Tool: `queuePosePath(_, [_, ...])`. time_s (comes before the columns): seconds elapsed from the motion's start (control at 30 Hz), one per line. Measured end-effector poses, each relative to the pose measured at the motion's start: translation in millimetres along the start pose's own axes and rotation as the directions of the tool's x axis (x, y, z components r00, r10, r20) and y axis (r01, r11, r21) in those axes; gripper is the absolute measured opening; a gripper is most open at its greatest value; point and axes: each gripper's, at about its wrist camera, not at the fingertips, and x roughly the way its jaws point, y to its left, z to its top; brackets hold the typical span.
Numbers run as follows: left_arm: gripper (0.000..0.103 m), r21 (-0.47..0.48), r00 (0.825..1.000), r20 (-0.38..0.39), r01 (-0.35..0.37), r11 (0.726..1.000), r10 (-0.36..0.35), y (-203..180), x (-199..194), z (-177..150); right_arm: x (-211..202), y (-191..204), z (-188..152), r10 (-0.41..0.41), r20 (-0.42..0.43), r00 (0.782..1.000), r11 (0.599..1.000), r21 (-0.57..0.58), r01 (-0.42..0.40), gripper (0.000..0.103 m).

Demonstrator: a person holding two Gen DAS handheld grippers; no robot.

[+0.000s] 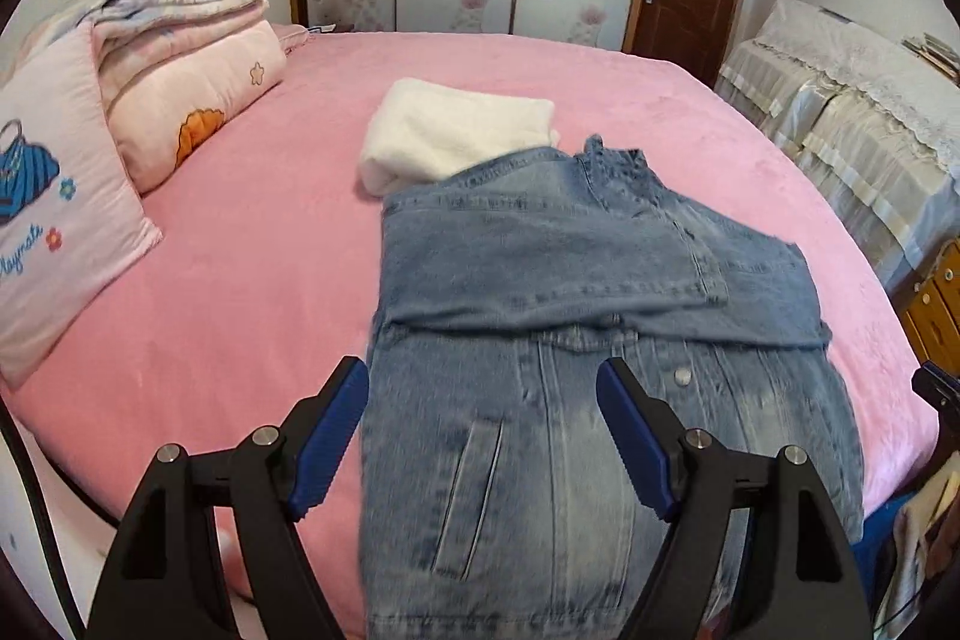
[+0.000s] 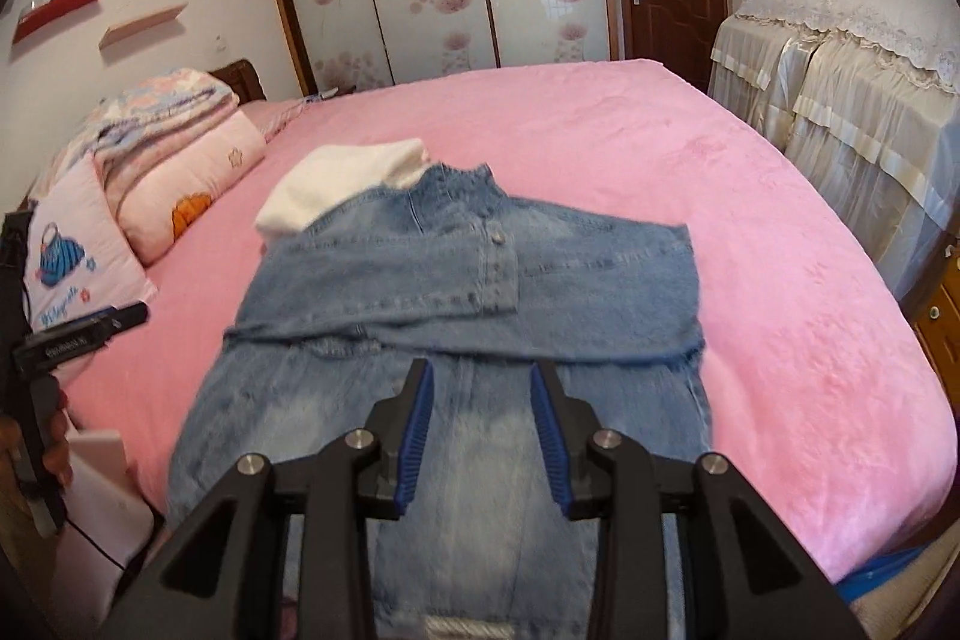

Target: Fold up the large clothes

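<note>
Bedroom lot, listed left to right.

- Pillow (image 1: pixel 48 214): pale pink cotton, printed blue bag motif, being propped at nine o'clock in the left wrist view.
- Folded quilts (image 1: pixel 180 40): soft, padded, floral pastel; being stacked at ten o'clock.
- Bed cover (image 1: pixel 240 280): pink plush, fuzzy nap, being spread over the whole bed.
- White garment (image 1: pixel 456 130): fleecy, folded into a rectangle, being partly overlapped by denim at twelve o'clock.
- Denim jacket (image 1: pixel 570 280): faded blue, stiff weave, metal snap buttons; being laid flat mid-bed with sleeves folded across the body.
- Left gripper (image 1: pixel 483 430): black frame, ribbed blue pads; being held wide apart above the jacket hem, nothing pinched.
- Right gripper (image 2: pixel 480 430): same build; jaws being held parted, nothing between them.
- Draped furniture (image 2: pixel 840 100): cream lace covering, at three o'clock.
</note>
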Motion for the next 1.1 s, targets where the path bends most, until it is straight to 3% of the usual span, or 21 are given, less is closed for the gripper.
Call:
queuePosePath(0.03, [0.077, 0.009, 1.0, -0.003, 0.025, 1.0, -0.025, 5, 0, -13, -1, -3, -6, -0.006, -0.009, 1.0, 1.0, 0.0, 0.006, 0.05])
queuePosePath(0.17, [0.077, 0.032, 0.997, -0.076, 0.035, 0.999, -0.032, 21, 12, -51, -3, -21, -32, -0.022, -0.06, 0.998, 1.0, -0.011, 0.021, 0.051])
queuePosePath(0.33, [0.077, -0.043, 0.965, -0.254, 0.057, 0.997, -0.066, 54, 43, -96, 11, -55, -70, -0.032, -0.17, 0.985, 0.999, -0.002, 0.032, 0.051])
queuePosePath(0.53, [0.077, -0.021, 0.932, -0.36, 0.036, 0.999, -0.041, 73, 70, -132, 32, -105, -116, -0.021, -0.3, 0.954, 0.995, 0.085, 0.048, 0.051])
queuePosePath(0.67, [0.077, -0.003, 0.916, -0.397, 0.065, 0.998, -0.061, 75, 79, -147, 45, -130, -139, -0.035, -0.361, 0.932, 0.989, 0.123, 0.085, 0.05])
queuePosePath(0.8, [0.077, -0.026, 0.904, -0.414, 0.102, 0.994, -0.103, 79, 85, -153, 55, -146, -157, 0.019, -0.405, 0.914, 0.981, 0.183, 0.061, 0.05])
queuePosePath(1.1, [0.079, -0.107, 0.883, -0.429, 0.159, 0.981, -0.19, 91, 95, -157, 69, -152, -176, 0.122, -0.421, 0.899, 0.97, 0.244, -0.018, 0.05])
